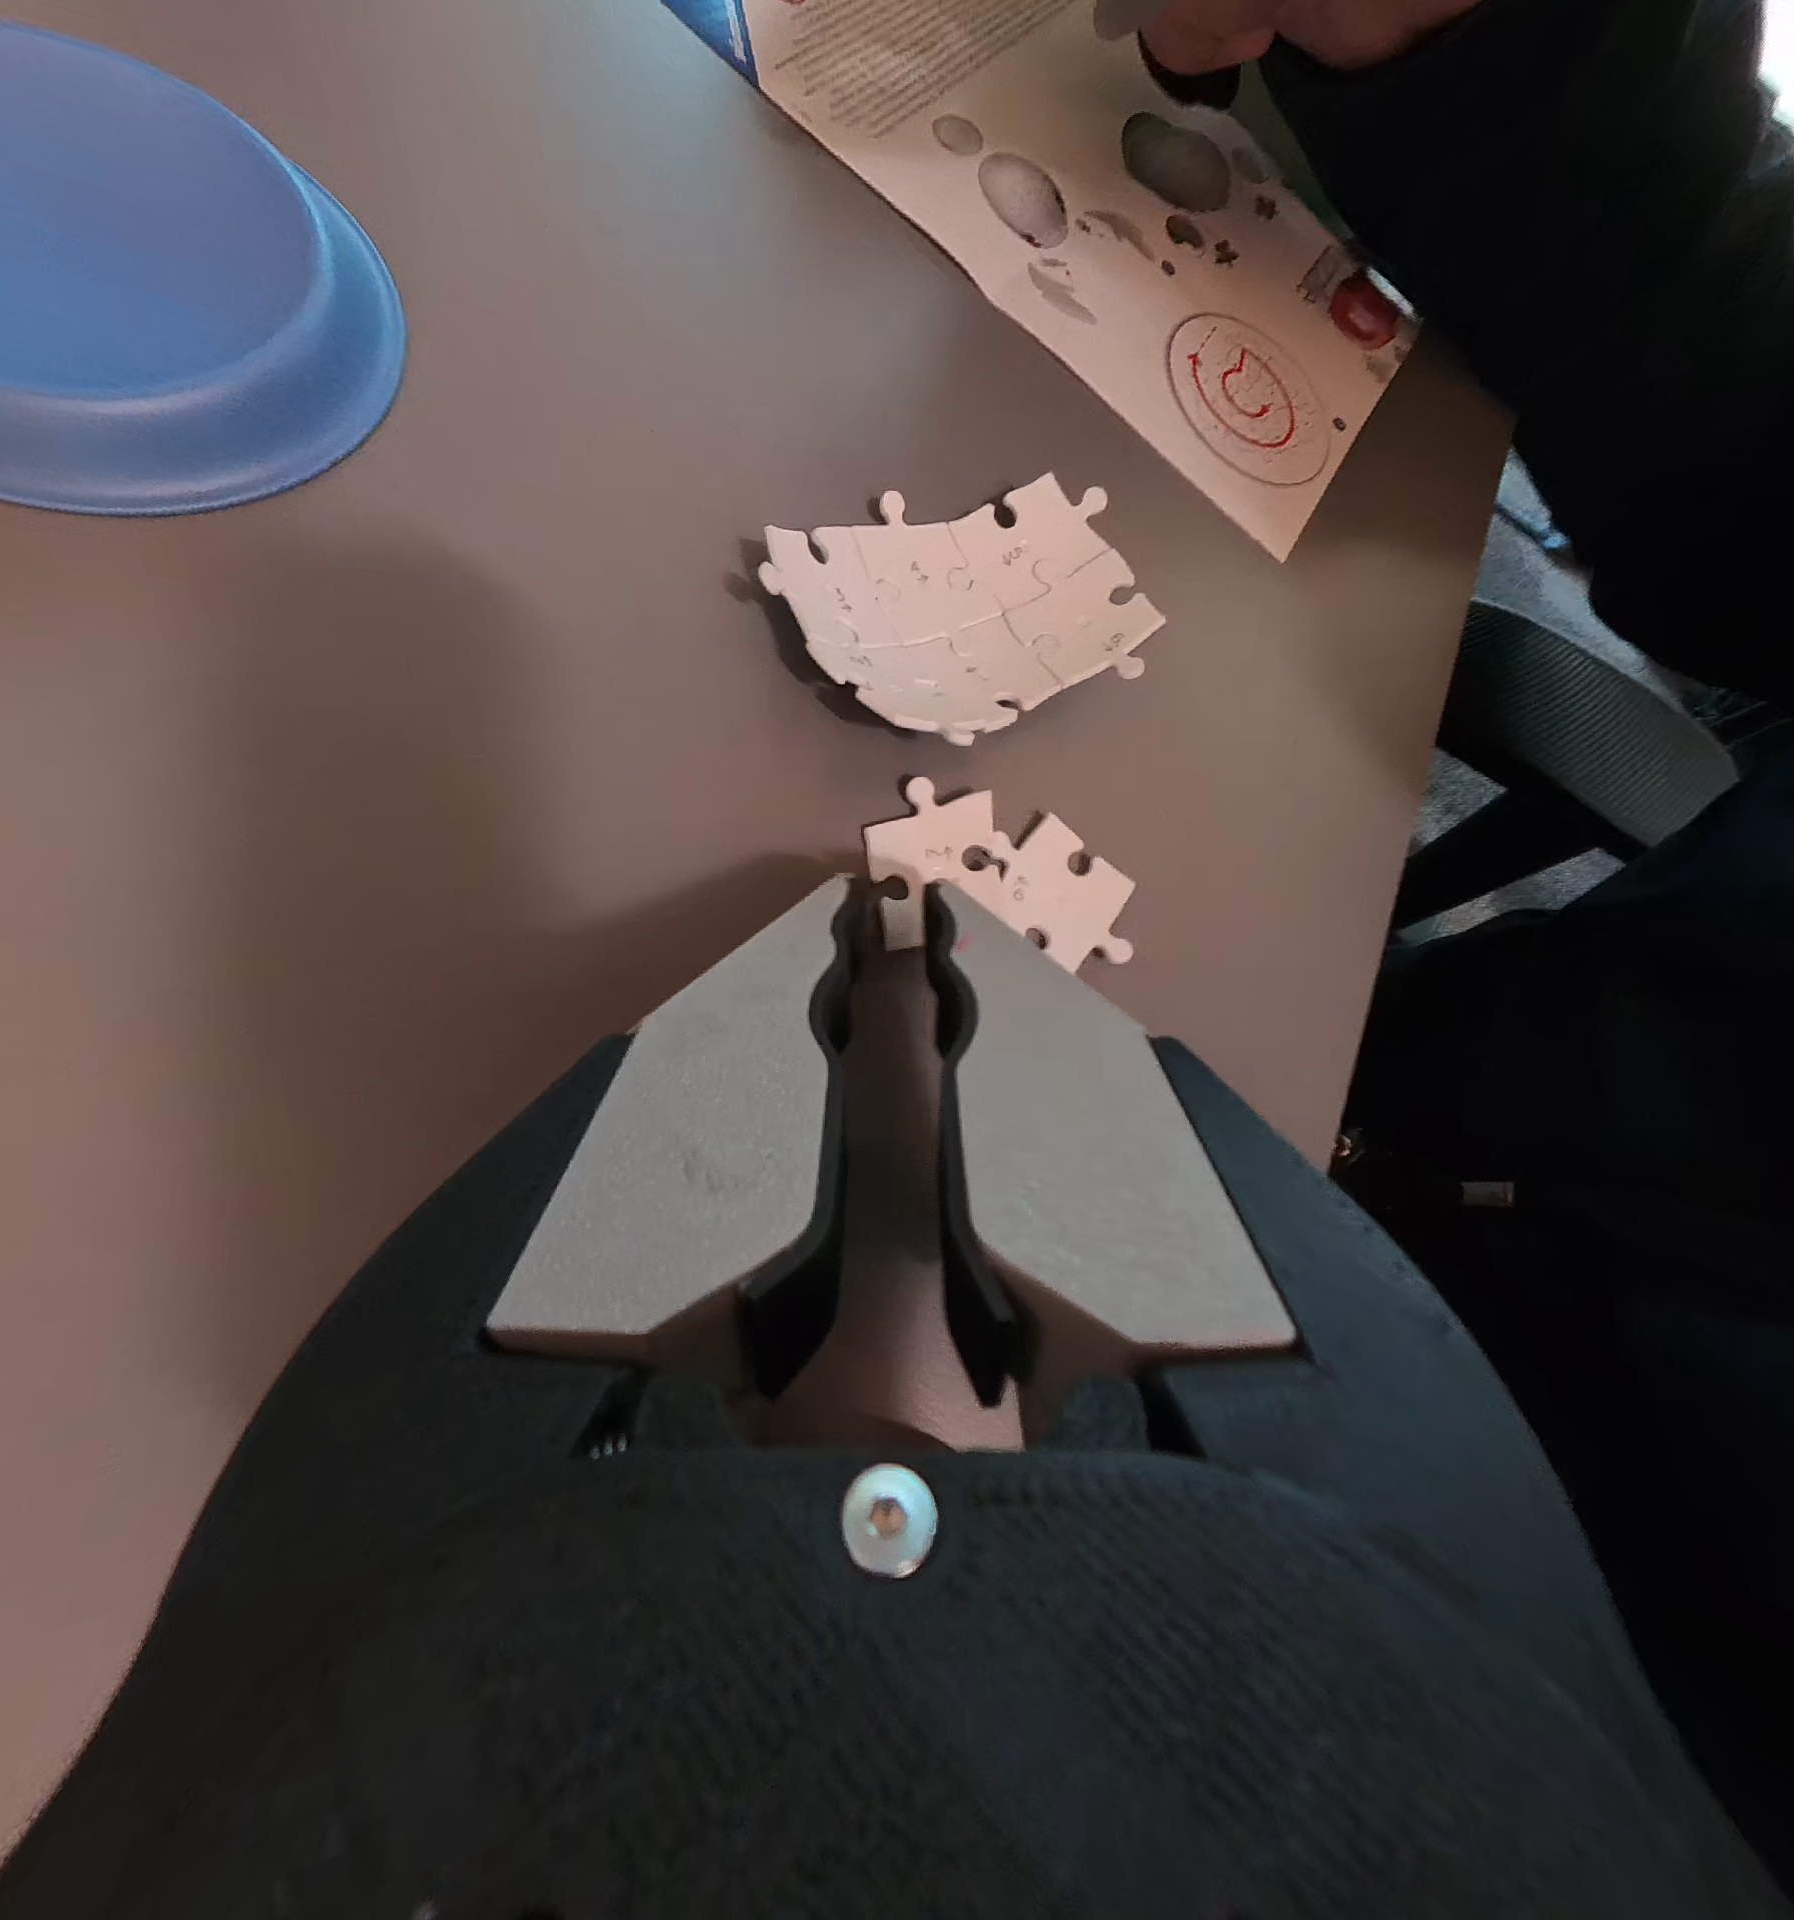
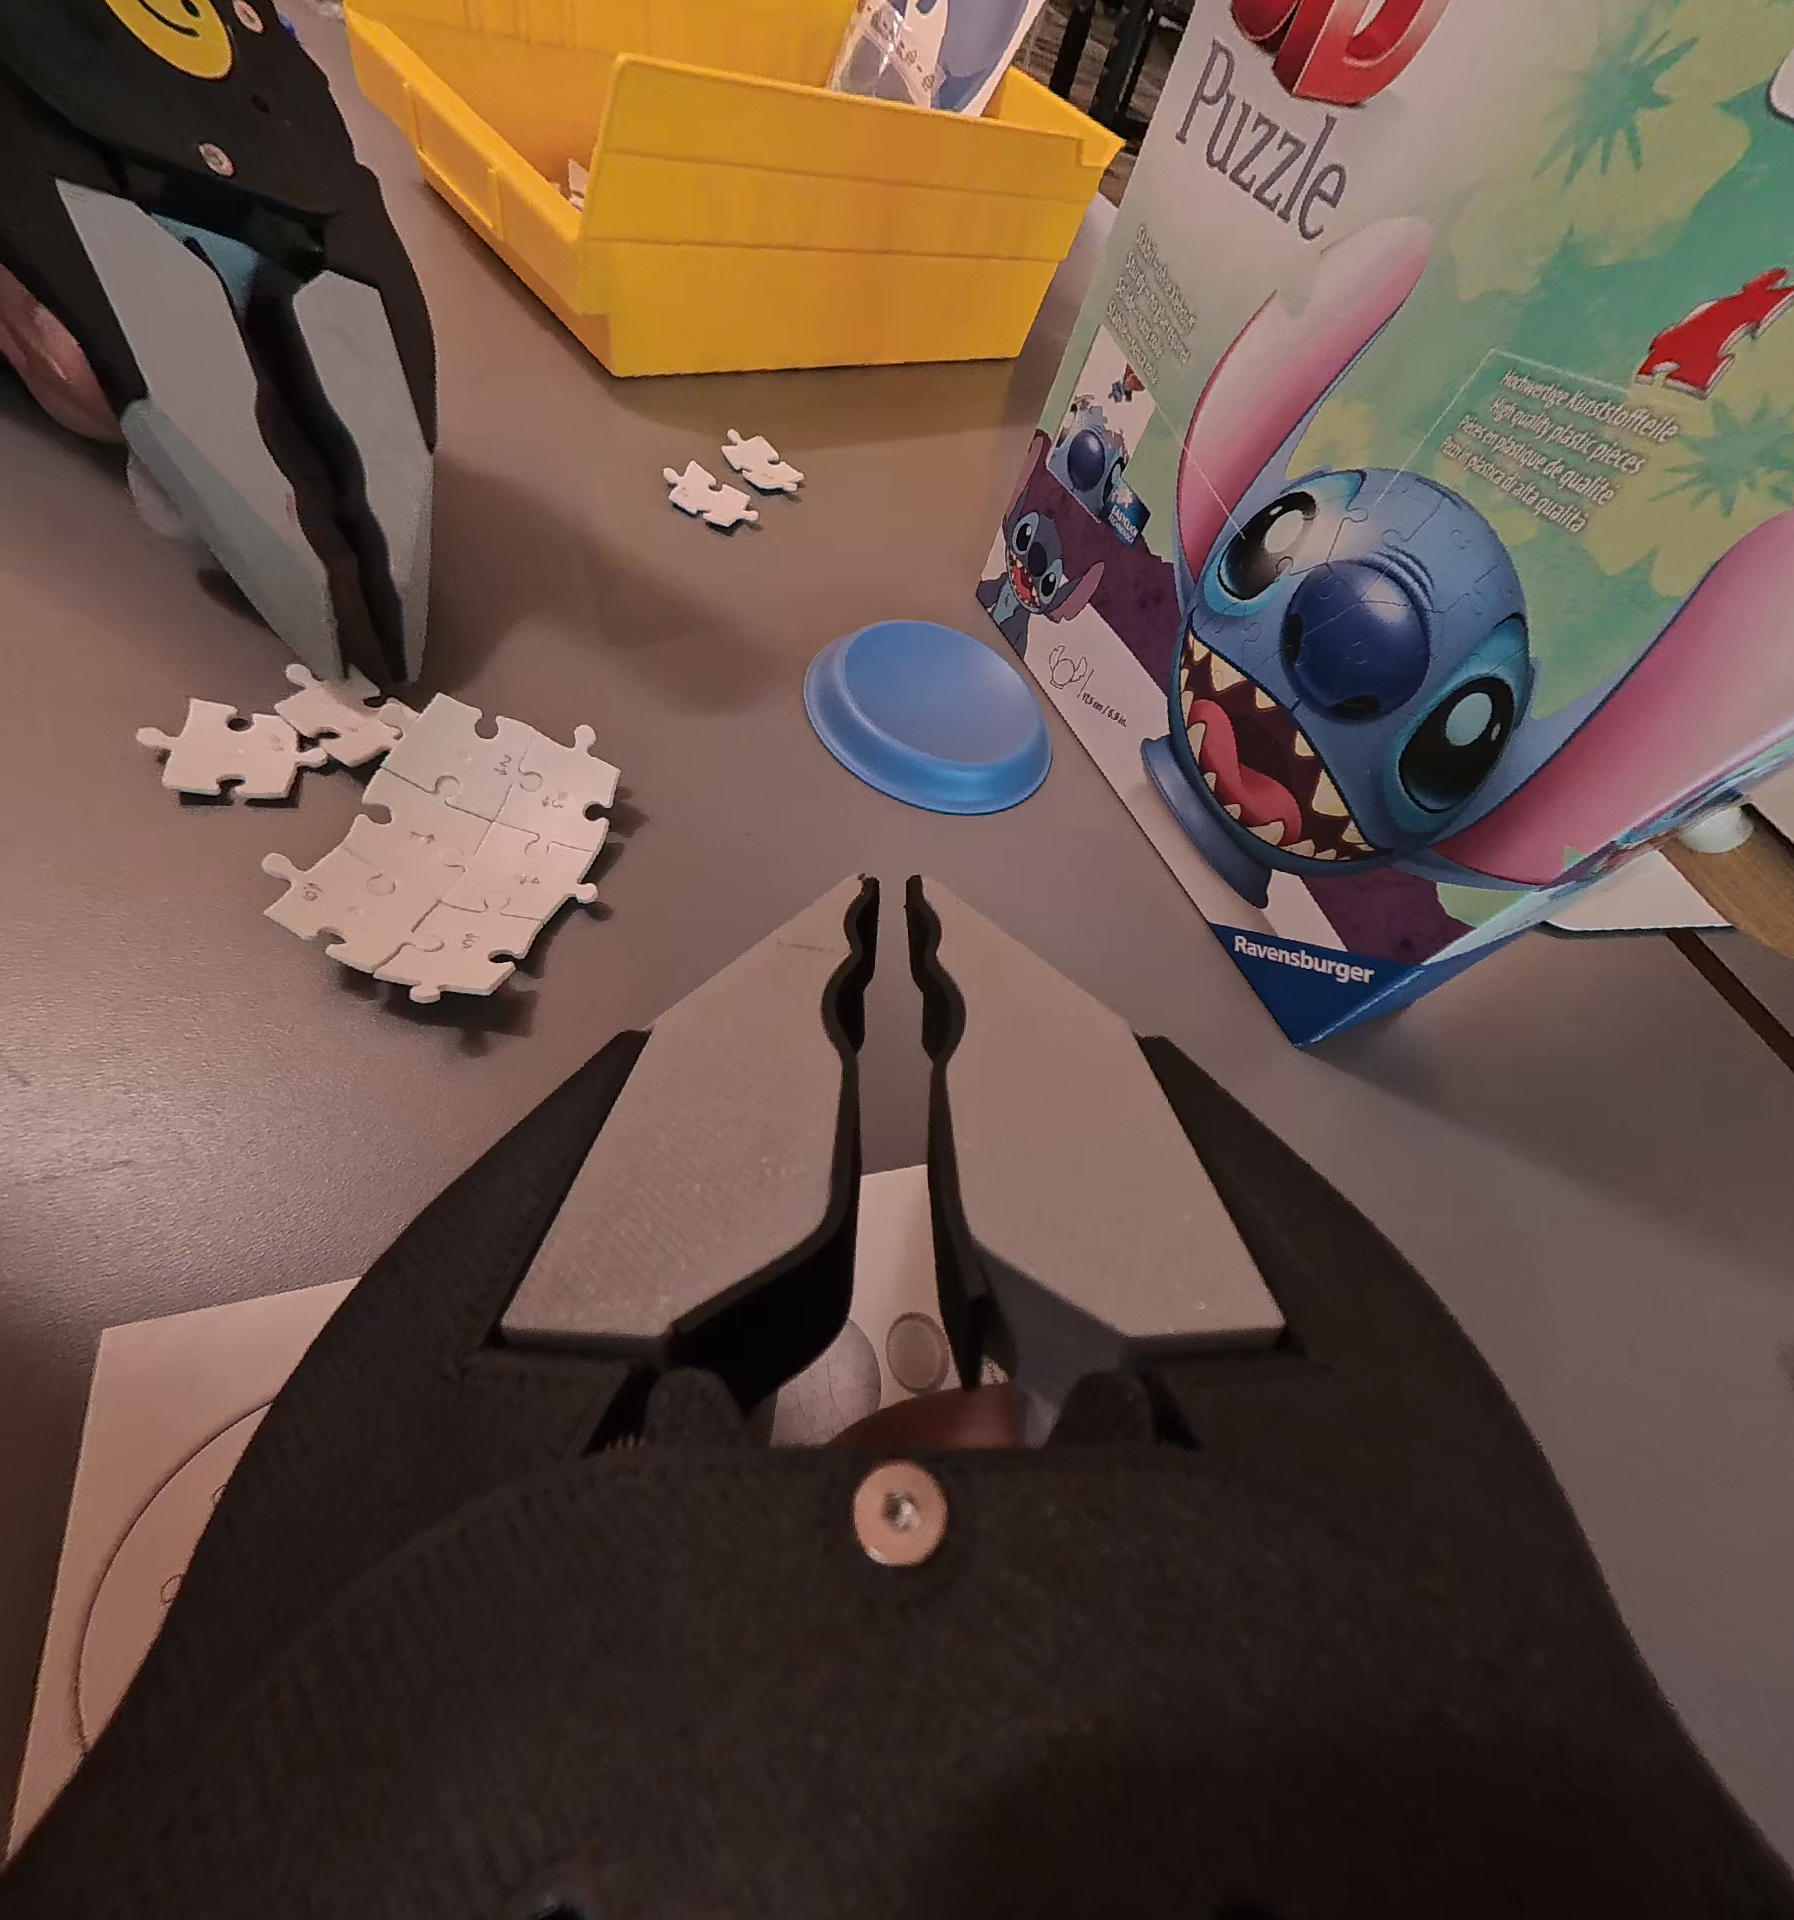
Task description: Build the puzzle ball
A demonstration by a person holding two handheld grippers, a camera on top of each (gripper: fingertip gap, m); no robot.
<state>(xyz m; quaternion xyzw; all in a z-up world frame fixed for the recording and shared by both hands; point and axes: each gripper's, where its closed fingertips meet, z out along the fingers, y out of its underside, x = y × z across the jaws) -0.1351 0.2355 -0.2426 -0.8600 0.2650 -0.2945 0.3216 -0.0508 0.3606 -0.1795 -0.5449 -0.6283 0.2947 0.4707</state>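
- Left wrist view: a grey-brown table (image 1: 457,790) carries a blue dish-shaped stand (image 1: 134,301) at the far left and an instruction sheet (image 1: 1111,239) at the far right, where a person's dark sleeve (image 1: 1599,312) reaches in. A chair base shows past the table edge.
- The left gripper (image 1: 888,902) has its jaws narrowed onto a tab of a loose white puzzle piece (image 1: 934,847), which lies face down on the table. A second loose piece (image 1: 1064,894) touches it on the right.
- Just beyond lies the joined puzzle patch (image 1: 960,608), curved, white backs up, its long axis running left to right.
- Right wrist view: the same table holds a yellow bin (image 2: 768,229), the puzzle box (image 2: 1444,540) standing at right, the blue stand (image 2: 929,717) and two small pieces (image 2: 732,480) near the bin.
- The right gripper (image 2: 885,902) hangs above the table, jaws a narrow slit apart, holding nothing; the sheet (image 2: 145,1455) lies beneath it.
- The patch (image 2: 457,842) lies left of centre, its long axis slanting away toward the right, with the left gripper (image 2: 379,665) tip-down at the loose pieces (image 2: 280,738) beside it.
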